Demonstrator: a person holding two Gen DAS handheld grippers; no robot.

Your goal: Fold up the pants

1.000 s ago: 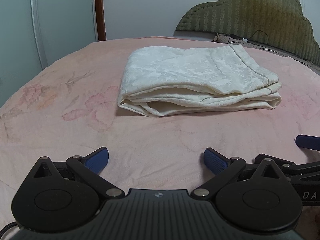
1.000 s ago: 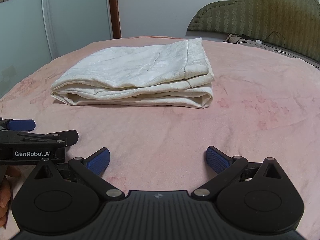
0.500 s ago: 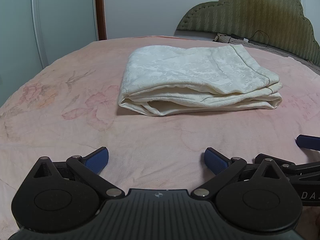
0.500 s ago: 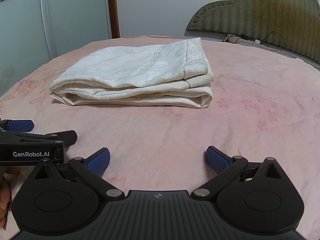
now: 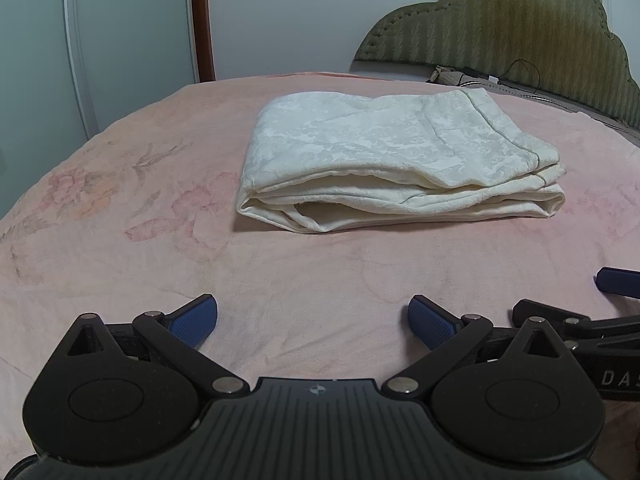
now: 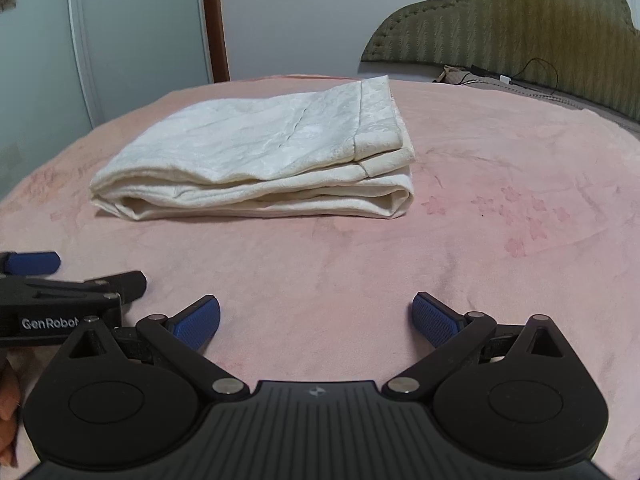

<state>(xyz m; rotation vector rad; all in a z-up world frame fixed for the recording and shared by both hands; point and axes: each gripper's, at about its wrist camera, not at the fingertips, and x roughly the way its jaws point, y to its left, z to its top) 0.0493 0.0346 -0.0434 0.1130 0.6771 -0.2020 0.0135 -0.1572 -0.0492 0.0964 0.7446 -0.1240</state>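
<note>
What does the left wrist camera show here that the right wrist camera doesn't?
Only the left wrist view shows the faded flower print on the blanket's left part and the right claw at its right edge. Only the right wrist view shows the left claw at its left edge, fingertips of a hand and small pink blossoms on the blanket. Both show the folded white pants on the pink blanket, the green headboard, and each camera's own claw open and empty.
</note>
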